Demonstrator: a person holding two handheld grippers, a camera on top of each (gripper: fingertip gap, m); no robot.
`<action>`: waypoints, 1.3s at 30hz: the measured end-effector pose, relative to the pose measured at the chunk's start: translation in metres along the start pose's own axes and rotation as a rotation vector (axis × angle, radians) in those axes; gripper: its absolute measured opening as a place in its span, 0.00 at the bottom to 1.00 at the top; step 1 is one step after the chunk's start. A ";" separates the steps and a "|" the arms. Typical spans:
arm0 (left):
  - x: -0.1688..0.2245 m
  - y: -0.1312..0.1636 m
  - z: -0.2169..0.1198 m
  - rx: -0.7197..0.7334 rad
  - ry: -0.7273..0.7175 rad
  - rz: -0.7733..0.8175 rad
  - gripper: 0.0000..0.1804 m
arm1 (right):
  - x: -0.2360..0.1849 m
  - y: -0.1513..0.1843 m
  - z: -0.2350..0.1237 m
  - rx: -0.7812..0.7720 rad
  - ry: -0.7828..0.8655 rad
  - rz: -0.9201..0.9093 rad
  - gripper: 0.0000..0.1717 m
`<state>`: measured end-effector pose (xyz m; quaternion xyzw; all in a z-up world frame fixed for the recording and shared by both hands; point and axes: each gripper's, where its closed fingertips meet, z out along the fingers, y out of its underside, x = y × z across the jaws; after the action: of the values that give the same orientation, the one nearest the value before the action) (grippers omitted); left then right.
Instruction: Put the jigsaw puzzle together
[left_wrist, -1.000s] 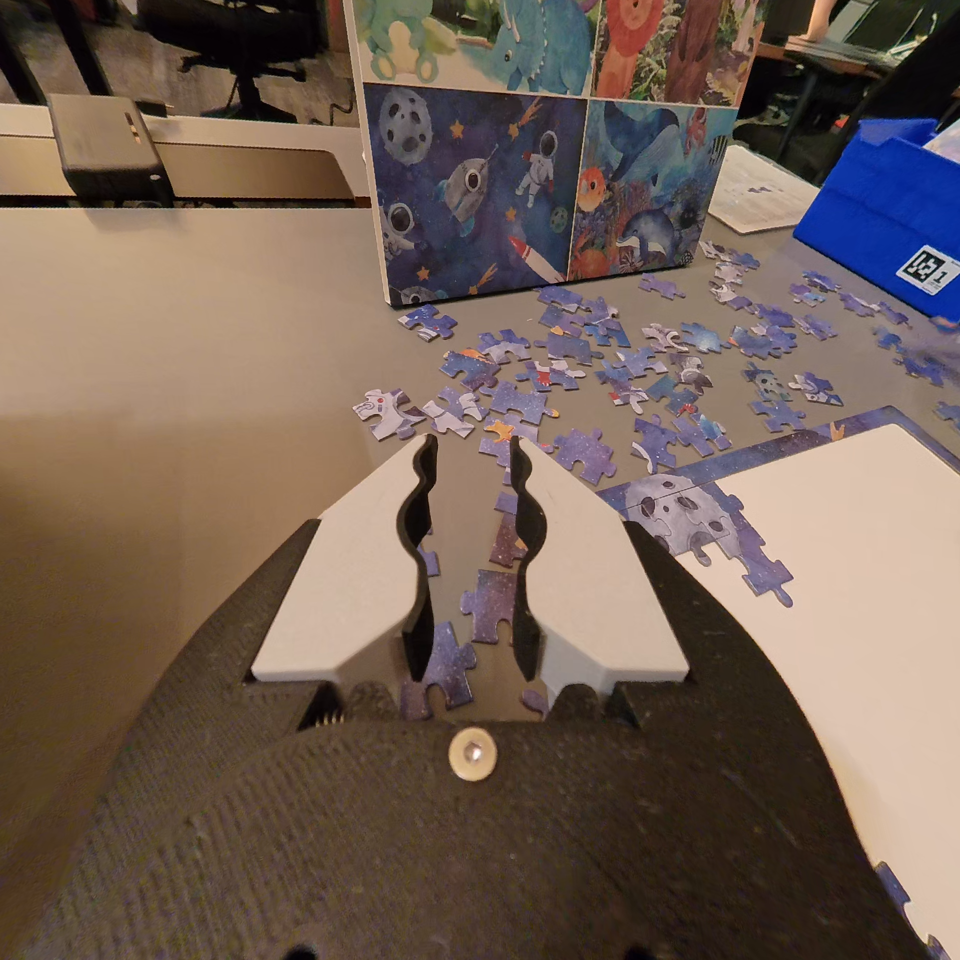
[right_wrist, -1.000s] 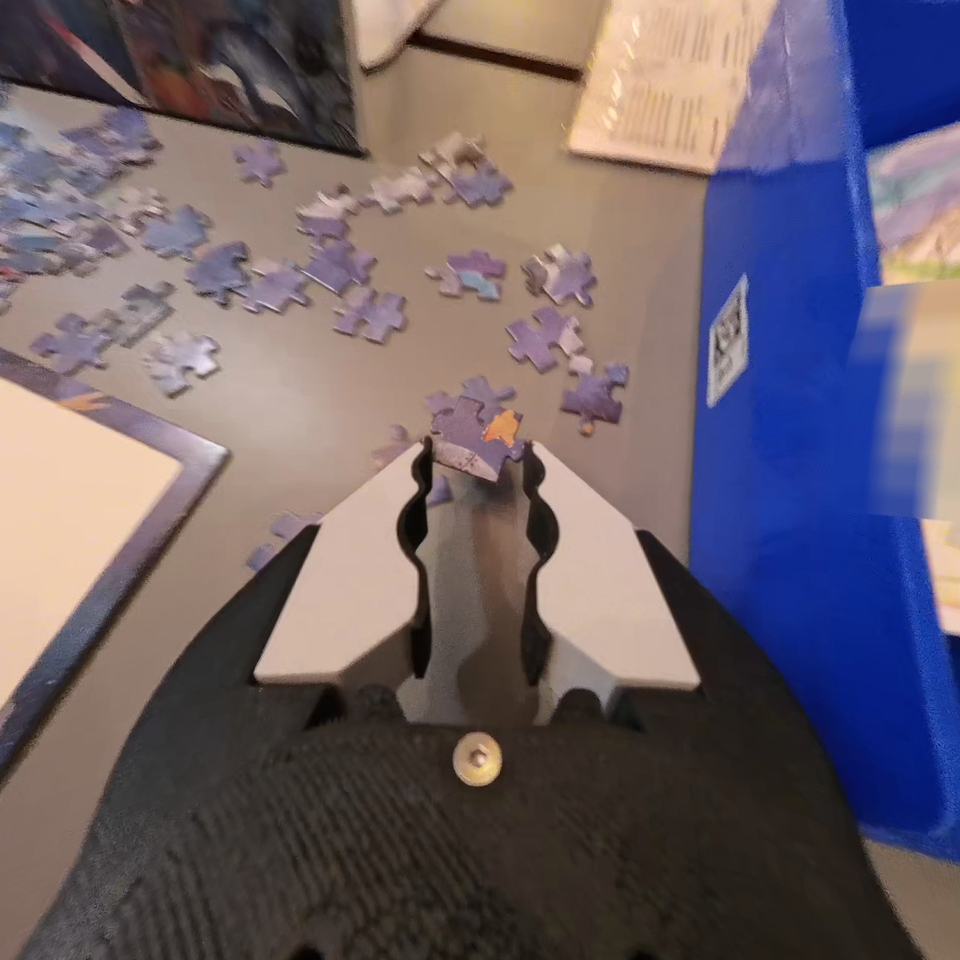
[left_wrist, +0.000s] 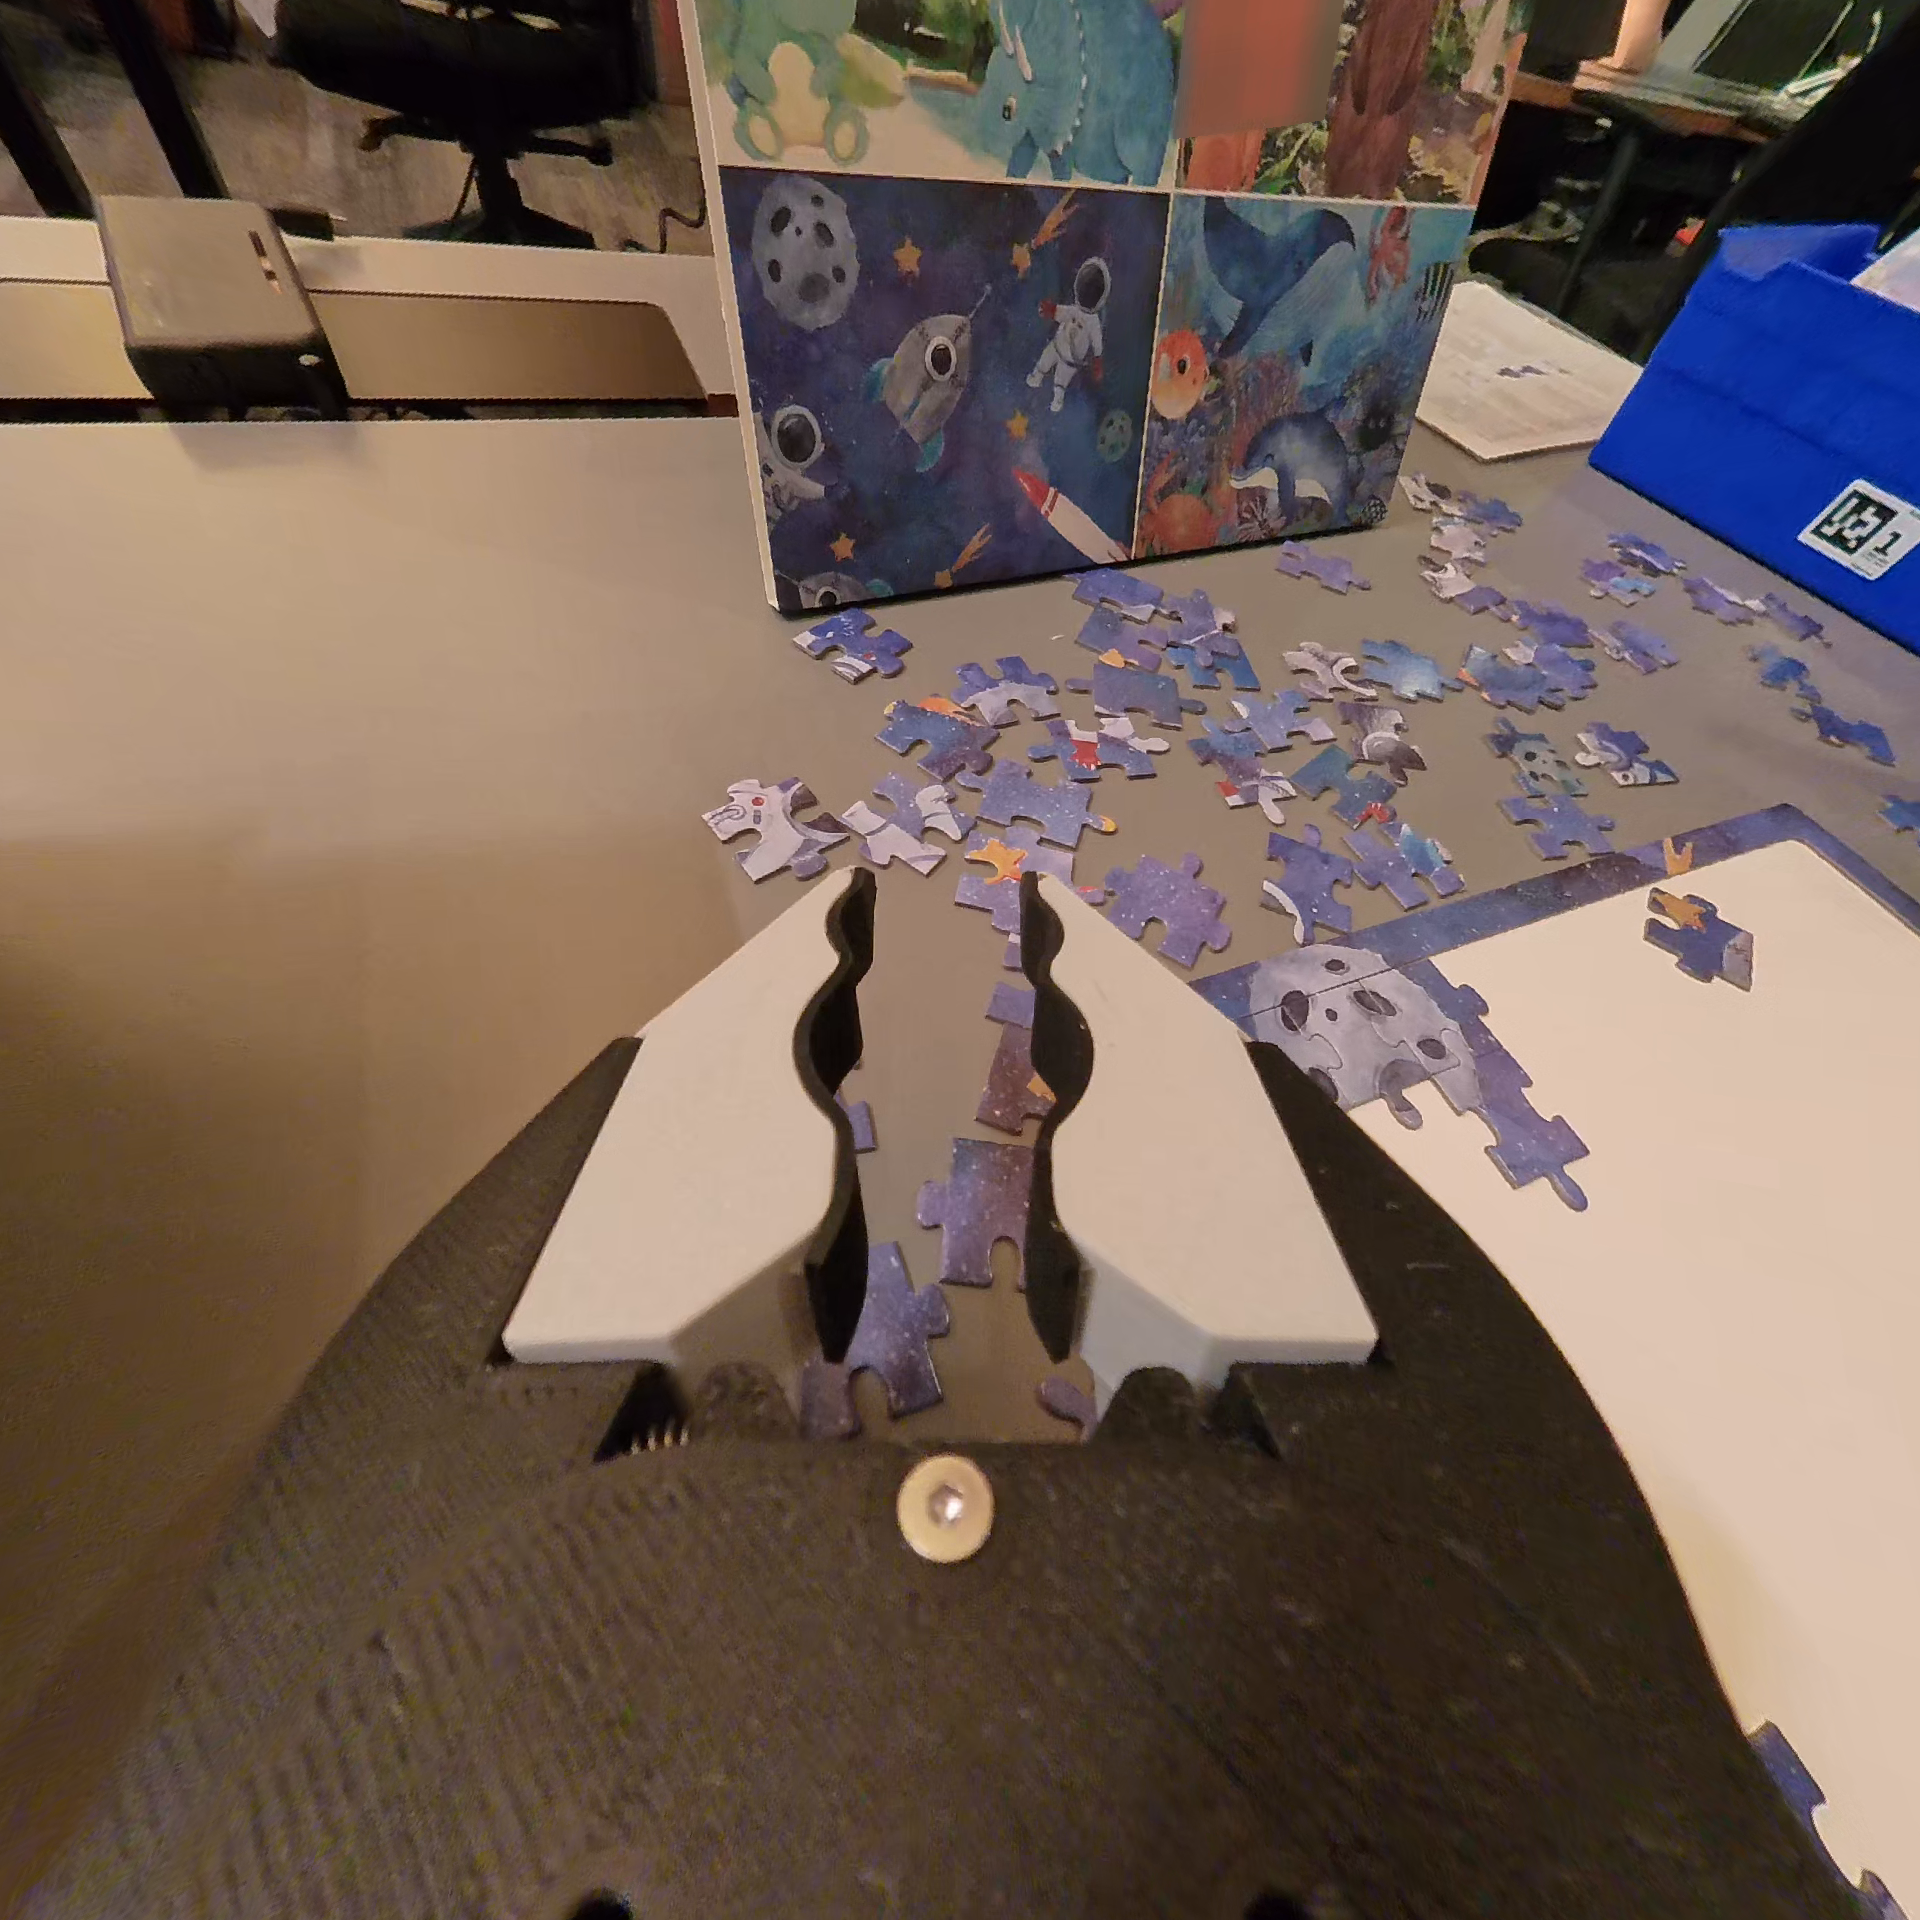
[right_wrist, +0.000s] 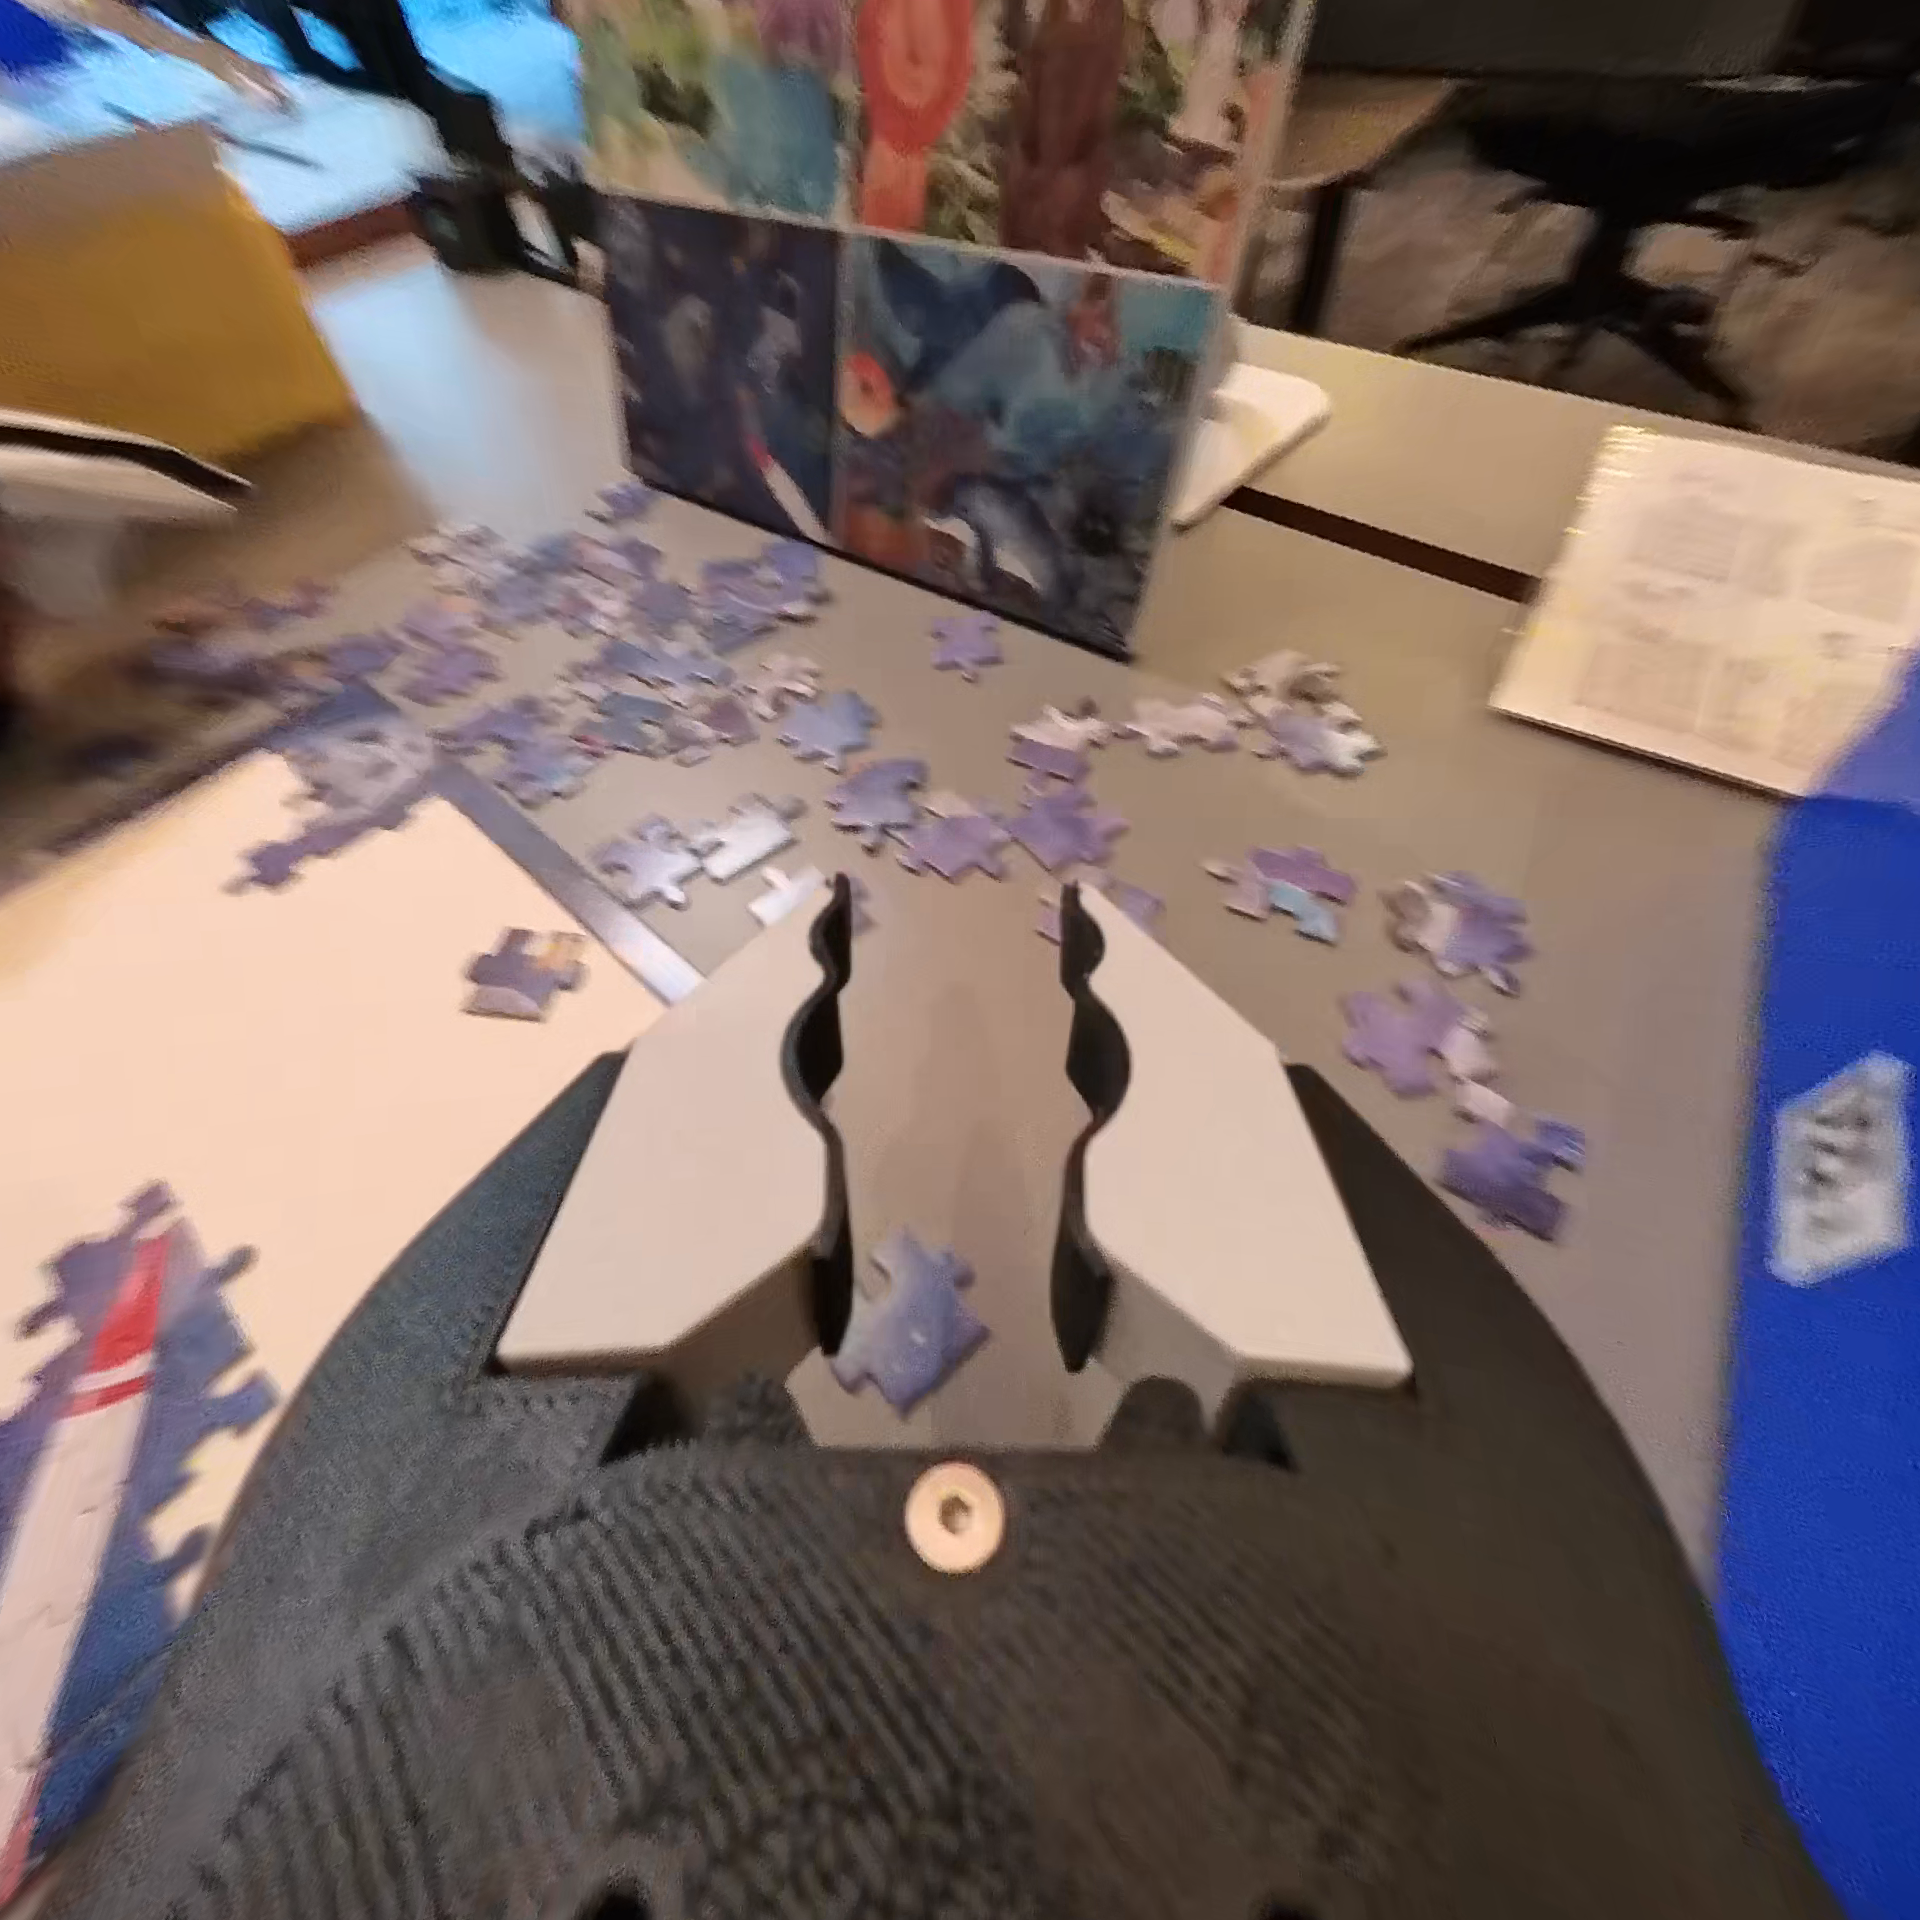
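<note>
My left gripper (left_wrist: 940, 883) is open and empty. It hovers over the grey table (left_wrist: 416, 727), with a few dark blue puzzle pieces (left_wrist: 982, 1210) lying on the table beneath its fingers. My right gripper (right_wrist: 956, 894) is open and empty, and its view is blurred. A blue piece with an orange star (right_wrist: 525, 971) lies loose on the white puzzle board (right_wrist: 260, 1039), to the left of my right fingers. The same piece shows in the left wrist view (left_wrist: 1699, 935). Another piece (right_wrist: 909, 1330) lies on the table under the right gripper.
Many loose blue pieces (left_wrist: 1247, 727) are scattered between the board and an upright puzzle box (left_wrist: 1091, 364). Joined moon pieces (left_wrist: 1351, 1023) sit in the board's corner, and a joined rocket section (right_wrist: 104, 1371) lies nearer. A blue bin (right_wrist: 1829, 1247) stands at the right, beside a printed sheet (right_wrist: 1714, 603). Some 40 centimeters of space lies between my two pairs of fingers.
My right gripper held the star piece at its fingertips. It has swung left, opened, and the piece now lies on the white board. The left gripper has not moved.
</note>
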<state>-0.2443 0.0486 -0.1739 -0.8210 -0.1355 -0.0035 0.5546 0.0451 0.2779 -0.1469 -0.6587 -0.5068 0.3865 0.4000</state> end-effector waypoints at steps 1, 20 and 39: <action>0.000 0.000 0.001 -0.004 -0.001 0.000 0.14 | -0.008 0.000 0.006 -0.005 -0.059 0.007 0.23; 0.000 0.001 0.001 -0.011 0.005 -0.004 0.14 | -0.041 0.060 0.080 -0.378 -0.307 -0.344 0.15; 0.001 0.002 0.002 -0.014 0.002 0.006 0.14 | -0.033 0.056 0.086 -0.382 -0.237 -0.290 0.21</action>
<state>-0.2430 0.0500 -0.1760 -0.8254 -0.1321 -0.0037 0.5489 -0.0195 0.2481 -0.2279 -0.5930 -0.7027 0.2970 0.2574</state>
